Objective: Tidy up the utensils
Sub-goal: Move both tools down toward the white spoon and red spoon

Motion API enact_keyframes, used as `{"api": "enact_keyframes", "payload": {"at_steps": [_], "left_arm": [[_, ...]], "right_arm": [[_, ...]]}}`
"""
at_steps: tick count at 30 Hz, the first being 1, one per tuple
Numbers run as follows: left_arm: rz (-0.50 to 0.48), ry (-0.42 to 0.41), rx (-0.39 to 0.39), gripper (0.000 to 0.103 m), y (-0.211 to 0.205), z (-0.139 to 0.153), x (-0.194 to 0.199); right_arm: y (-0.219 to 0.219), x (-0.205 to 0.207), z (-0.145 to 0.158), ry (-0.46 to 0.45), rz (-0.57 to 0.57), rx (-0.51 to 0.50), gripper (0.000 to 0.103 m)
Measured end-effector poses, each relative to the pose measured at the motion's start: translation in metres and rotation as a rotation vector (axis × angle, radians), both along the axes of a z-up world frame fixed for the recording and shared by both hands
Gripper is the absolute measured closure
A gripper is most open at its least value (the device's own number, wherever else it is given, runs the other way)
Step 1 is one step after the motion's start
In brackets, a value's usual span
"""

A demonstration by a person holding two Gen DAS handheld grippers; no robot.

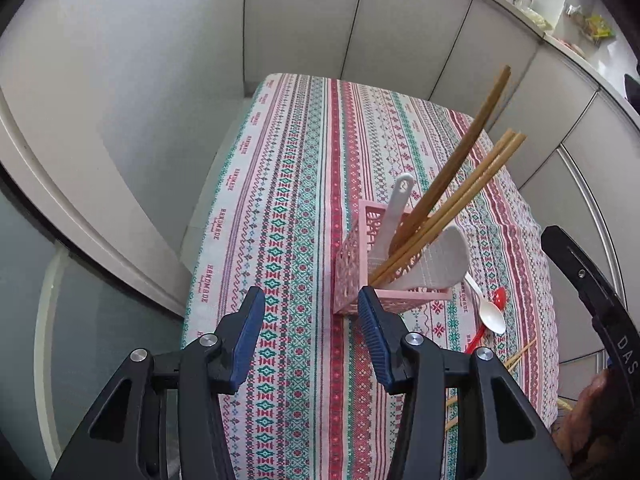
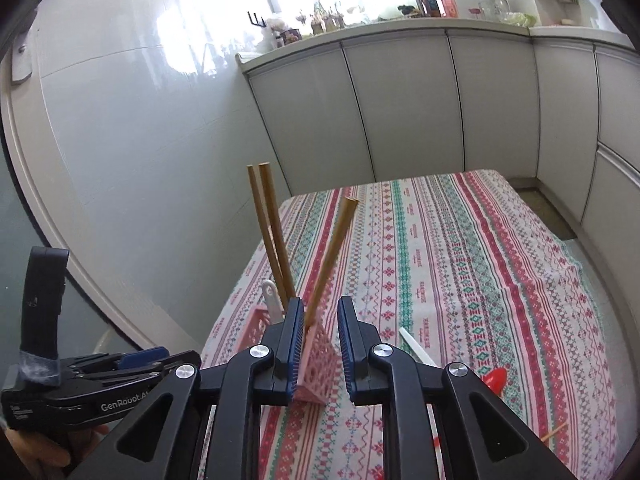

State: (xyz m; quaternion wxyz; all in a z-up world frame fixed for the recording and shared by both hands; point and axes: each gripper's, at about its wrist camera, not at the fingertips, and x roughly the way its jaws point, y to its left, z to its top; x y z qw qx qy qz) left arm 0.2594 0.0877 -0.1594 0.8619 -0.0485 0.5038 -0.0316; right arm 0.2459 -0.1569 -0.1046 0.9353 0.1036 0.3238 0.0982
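A pink lattice basket (image 1: 352, 276) stands on the patterned tablecloth (image 1: 288, 200). It holds a wooden spatula (image 1: 464, 152), a pair of chopsticks (image 1: 472, 188), a white rice paddle (image 1: 444, 260) and a white handled utensil (image 1: 394, 216). My left gripper (image 1: 311, 305) hangs open over the cloth at the basket's near left corner, with nothing between its fingers. In the right wrist view my right gripper (image 2: 320, 312) stands slightly open just above the basket (image 2: 316, 364). A blurred wooden chopstick (image 2: 332, 252) leans in the gap with its lower end in the basket, and the pads do not press on it.
A white spoon (image 1: 494, 316), a red spoon (image 1: 499, 297) and loose chopsticks (image 1: 520, 354) lie on the cloth right of the basket. Grey cabinet doors (image 2: 400, 108) line the far side. The black housing (image 2: 80, 396) of the left tool fills the right view's lower left.
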Motion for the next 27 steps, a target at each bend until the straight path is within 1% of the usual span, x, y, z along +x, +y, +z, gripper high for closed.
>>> {"api": "enact_keyframes", "payload": {"at_steps": [3,6,9,12,13,14,15,16,20,22,27], "left_arm": [[-0.030,0.027,-0.009,0.042,-0.008,-0.005,-0.005],[-0.063,0.056,-0.014,0.038,-0.016,-0.011,-0.011],[-0.097,0.088,-0.023,0.036,-0.026,-0.018,-0.017],[-0.126,0.118,-0.027,0.035,-0.036,-0.025,-0.021],[-0.135,0.125,-0.026,0.034,-0.039,-0.027,-0.023],[-0.145,0.131,-0.023,0.034,-0.043,-0.029,-0.025],[-0.156,0.137,-0.017,0.034,-0.048,-0.031,-0.026],[-0.165,0.142,-0.011,0.034,-0.052,-0.032,-0.027],[-0.210,0.152,0.009,0.033,-0.072,-0.037,-0.034],[-0.252,0.149,0.036,0.033,-0.088,-0.038,-0.038],[-0.433,0.109,0.141,0.033,-0.142,-0.046,-0.056]], "right_arm": [[-0.022,-0.001,-0.004,0.083,-0.003,-0.013,0.084],[-0.045,-0.001,-0.012,0.168,-0.017,-0.026,0.083],[-0.069,0.001,-0.024,0.257,-0.038,-0.028,0.082],[-0.090,0.000,-0.036,0.330,-0.058,-0.033,0.079],[-0.096,0.000,-0.039,0.348,-0.065,-0.036,0.071],[-0.102,-0.002,-0.042,0.365,-0.072,-0.037,0.053],[-0.107,-0.004,-0.045,0.371,-0.077,-0.031,0.045],[-0.112,-0.005,-0.047,0.378,-0.077,-0.026,0.040],[-0.127,-0.009,-0.056,0.438,-0.076,-0.033,0.040],[-0.135,-0.009,-0.061,0.472,-0.079,-0.023,0.040],[-0.155,-0.010,-0.073,0.537,-0.108,-0.003,0.039]]}}
